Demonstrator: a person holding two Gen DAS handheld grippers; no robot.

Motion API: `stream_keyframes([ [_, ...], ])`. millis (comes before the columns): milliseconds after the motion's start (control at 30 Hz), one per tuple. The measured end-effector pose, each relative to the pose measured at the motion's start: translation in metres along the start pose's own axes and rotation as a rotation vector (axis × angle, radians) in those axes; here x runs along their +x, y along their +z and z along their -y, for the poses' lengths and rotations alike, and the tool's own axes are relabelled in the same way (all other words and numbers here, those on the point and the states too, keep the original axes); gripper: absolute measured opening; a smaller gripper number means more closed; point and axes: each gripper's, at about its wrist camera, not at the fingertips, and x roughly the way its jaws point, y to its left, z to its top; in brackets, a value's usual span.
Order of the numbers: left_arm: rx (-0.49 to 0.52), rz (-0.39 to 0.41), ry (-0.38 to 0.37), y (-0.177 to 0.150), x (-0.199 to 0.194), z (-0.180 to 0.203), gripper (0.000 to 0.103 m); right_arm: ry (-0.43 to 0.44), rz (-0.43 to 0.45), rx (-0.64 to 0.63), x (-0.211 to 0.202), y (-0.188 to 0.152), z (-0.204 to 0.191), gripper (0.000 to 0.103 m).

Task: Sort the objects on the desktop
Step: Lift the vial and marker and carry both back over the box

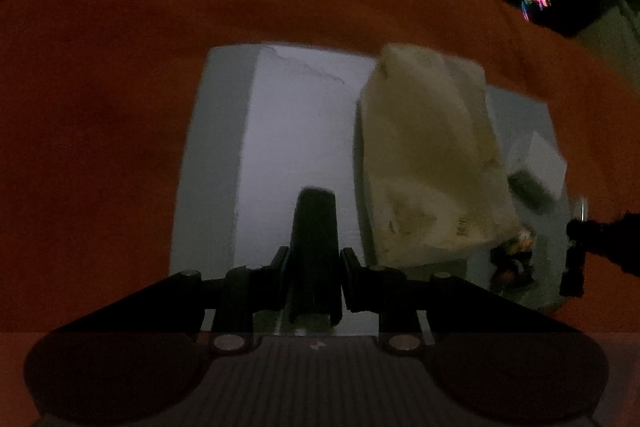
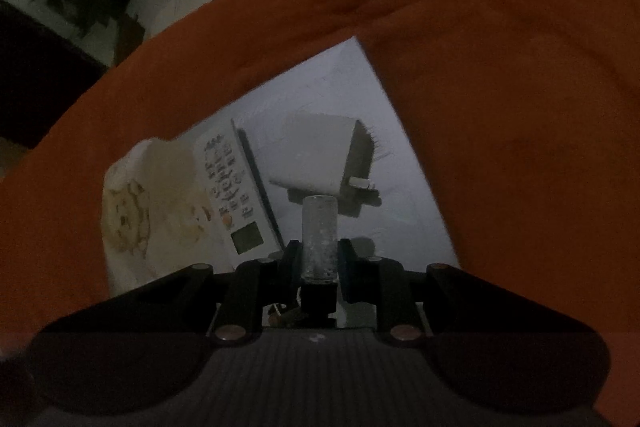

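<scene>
Fingers of the left gripper [image 1: 315, 259] pinch a dark, flat-sided black object [image 1: 314, 227] that stands up between them; too dim to say what it is. Fingers of the right gripper [image 2: 319, 259] pinch a small clear cylindrical bottle [image 2: 319, 235] with whitish grains inside and a dark end toward the camera.

Both grippers point down over a white tray [image 1: 296, 131] lying on the orange-covered surface [image 1: 100, 107]. Left wrist view: the tray's left part is bare, and the black object is held above it near the tray's near edge. A cream cloth pouch [image 1: 428, 155] fills the tray's middle, tilted. Past it, toward the tray's right edge, sits a white block-shaped charger [image 1: 540, 167], and near the tray's near right corner a small dark cluster of bits [image 1: 514, 259] (blurred, cannot tell what). The other gripper pokes in at the right edge.

Right wrist view: the bottle is held above the tray near its near edge. Beyond it the charger [image 2: 320, 151] rests on the tray, dark face to the right. A white remote [image 2: 232, 191] with rows of buttons and a small screen lies just left, beside the pouch [image 2: 160, 195], whose printed cartoon animal faces show (pouch reaches the tray's left edge).
</scene>
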Motion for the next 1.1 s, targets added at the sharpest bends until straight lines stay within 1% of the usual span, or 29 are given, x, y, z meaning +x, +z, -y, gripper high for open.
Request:
stream_keyframes([
  [100, -0.016, 0.020, -0.031, -0.002, -0.012, 0.001, 0.021, 0.012, 0.021, 0.003, -0.011, -0.001, 0.000, 0.021],
  [200, 0.005, 0.050, -0.043, -0.006, -0.025, 0.007, 0.021, 0.026, 0.058, -0.003, -0.027, 0.000, -0.004, 0.021],
  [400, -0.001, 0.102, -0.056, -0.013, -0.057, 0.011, 0.021, 0.063, 0.105, -0.012, -0.056, 0.000, -0.027, 0.021],
  [567, 0.015, 0.149, -0.073, -0.022, -0.085, 0.015, 0.021, 0.120, 0.129, -0.048, -0.081, -0.014, -0.055, 0.021],
  [700, 0.050, 0.180, -0.085, -0.036, -0.108, 0.024, 0.021, 0.132, 0.157, -0.081, -0.103, -0.030, -0.069, 0.021],
  [967, 0.073, 0.215, -0.078, -0.063, -0.144, 0.024, 0.021, 0.138, 0.202, -0.089, -0.141, -0.055, -0.069, 0.021],
  [1100, 0.071, 0.228, -0.071, -0.074, -0.158, 0.023, 0.021, 0.136, 0.208, -0.078, -0.156, -0.065, -0.067, 0.021],
])
